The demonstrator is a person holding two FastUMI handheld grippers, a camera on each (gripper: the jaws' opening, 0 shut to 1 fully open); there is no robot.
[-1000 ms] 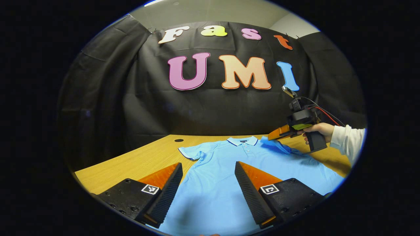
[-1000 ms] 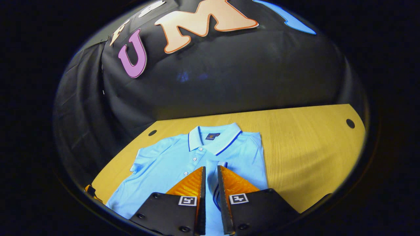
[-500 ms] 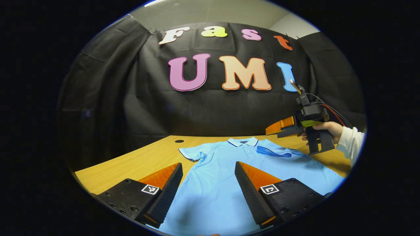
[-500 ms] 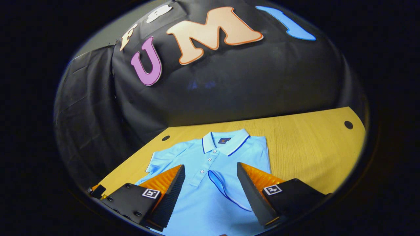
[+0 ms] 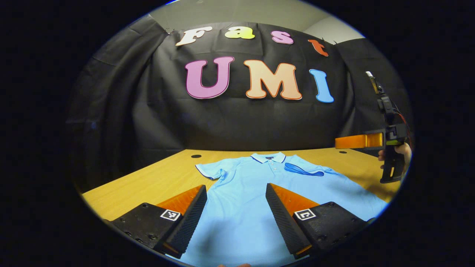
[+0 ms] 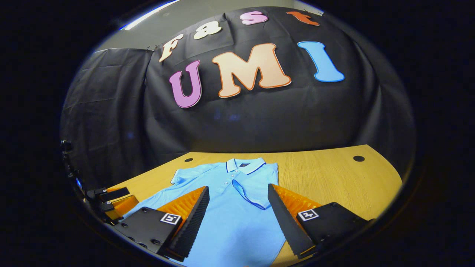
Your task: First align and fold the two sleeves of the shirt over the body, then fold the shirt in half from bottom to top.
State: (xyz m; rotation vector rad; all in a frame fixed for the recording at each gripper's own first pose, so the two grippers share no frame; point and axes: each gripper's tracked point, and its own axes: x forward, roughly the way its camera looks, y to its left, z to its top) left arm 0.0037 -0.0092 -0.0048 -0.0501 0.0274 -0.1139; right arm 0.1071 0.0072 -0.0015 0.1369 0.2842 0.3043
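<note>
Light blue polo shirt (image 5: 256, 196) lies flat on wooden counter (image 5: 148, 181), collar away from both tongs. Right sleeve (image 6: 252, 191) already folded over body; left sleeve (image 5: 209, 171) lies spread, ahead-left of left tongs (image 5: 235, 218), the nearer pair. Left tongs apart, empty; right tongs (image 6: 237, 218) apart, raised.

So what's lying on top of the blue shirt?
One sleeve is folded over the shirt, its dark-trimmed edge across the chest. The other sleeve lies flat on the table. What the folded sleeve covers can't be seen.
</note>
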